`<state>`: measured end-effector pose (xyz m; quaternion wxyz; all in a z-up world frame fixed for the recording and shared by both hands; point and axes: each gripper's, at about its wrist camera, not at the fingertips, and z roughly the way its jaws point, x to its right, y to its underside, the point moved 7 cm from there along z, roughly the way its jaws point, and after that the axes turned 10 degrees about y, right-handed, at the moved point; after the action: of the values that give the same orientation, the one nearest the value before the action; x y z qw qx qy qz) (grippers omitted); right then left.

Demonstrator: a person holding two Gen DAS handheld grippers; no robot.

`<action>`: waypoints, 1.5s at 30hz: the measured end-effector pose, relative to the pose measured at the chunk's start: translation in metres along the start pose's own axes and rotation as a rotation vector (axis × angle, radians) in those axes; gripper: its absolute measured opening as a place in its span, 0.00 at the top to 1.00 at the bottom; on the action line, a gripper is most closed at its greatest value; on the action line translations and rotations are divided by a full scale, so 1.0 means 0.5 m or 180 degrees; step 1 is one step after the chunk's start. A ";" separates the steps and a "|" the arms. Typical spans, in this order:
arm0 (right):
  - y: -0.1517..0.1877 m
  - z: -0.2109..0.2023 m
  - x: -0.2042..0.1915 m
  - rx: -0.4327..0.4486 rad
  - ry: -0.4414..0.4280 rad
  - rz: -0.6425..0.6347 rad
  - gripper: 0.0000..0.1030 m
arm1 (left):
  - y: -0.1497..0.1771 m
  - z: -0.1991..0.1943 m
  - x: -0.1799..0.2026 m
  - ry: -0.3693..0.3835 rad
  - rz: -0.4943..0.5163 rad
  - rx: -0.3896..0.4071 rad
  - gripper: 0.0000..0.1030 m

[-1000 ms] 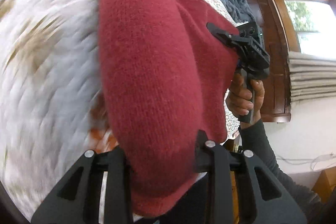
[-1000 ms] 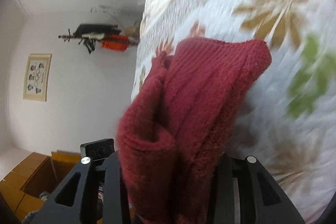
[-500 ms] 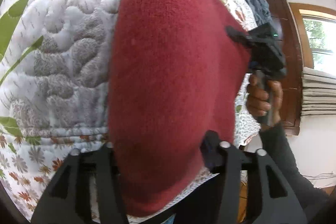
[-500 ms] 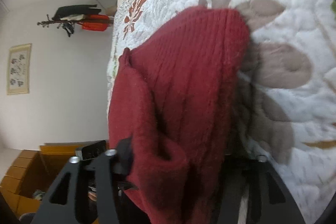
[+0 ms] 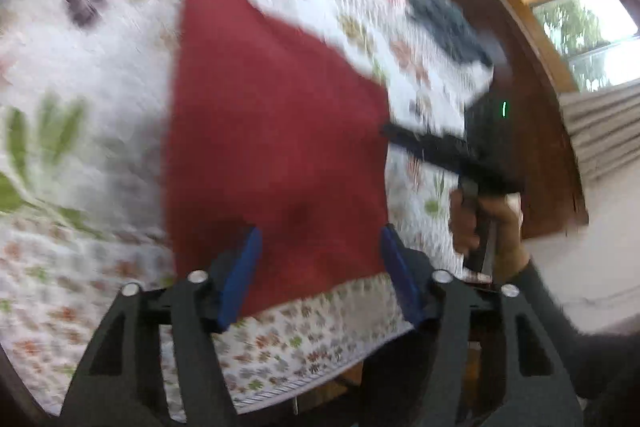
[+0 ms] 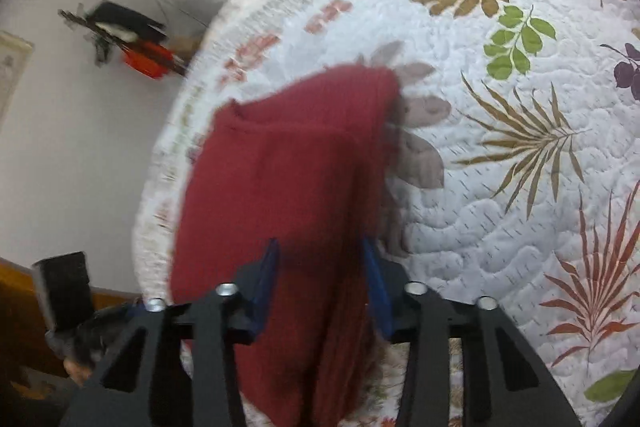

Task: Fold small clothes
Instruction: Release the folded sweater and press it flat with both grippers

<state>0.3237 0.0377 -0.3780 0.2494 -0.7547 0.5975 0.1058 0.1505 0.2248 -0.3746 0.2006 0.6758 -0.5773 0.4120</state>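
The red knitted garment lay folded on the quilted bed cover, spread out flat ahead of the left gripper, whose blue-padded jaws stood wide apart, one pad over the cloth's near edge and the other at its right-hand corner, neither one pinching the knit. Seen along the right gripper, the same garment ran from between the jaws forward onto the quilt, its far end rounded and its near end dropping over the edge of the bed beneath the fingers; those jaws too were parted, with the red cloth lying loose in the gap between the blue pads rather than squeezed by them. The left view was badly smeared by motion, so fine detail of the knit could not be made out there. To the right of the left jaws a hand in a dark sleeve gripped the handle of the other black tool, which sat just off the garment's right edge. Farther ahead of those jaws a heap of blue-grey cloth rested at the far side of the bed, near dark wooden furniture and a bright window. Left of the right jaws, well beyond the bed, dark and orange items hung on a white wall.
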 end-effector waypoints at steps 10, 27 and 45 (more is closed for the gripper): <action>-0.005 0.028 0.031 0.0148 0.0138 -0.0003 0.83 | 0.001 0.031 -0.021 0.0044 -0.0065 -0.0160 0.51; -0.064 -0.018 0.011 0.0446 0.0535 -0.0301 0.72 | -0.259 0.000 -0.058 0.0067 -0.0078 0.0202 0.54; 0.142 0.014 -0.098 -0.0095 0.0903 -0.1224 0.81 | -0.104 0.034 -0.024 -0.0417 0.0223 -0.0167 0.54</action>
<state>0.2438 0.0714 -0.3792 0.1673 -0.8655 0.4703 -0.0419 0.2054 0.2329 -0.3832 0.1654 0.6752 -0.6231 0.3584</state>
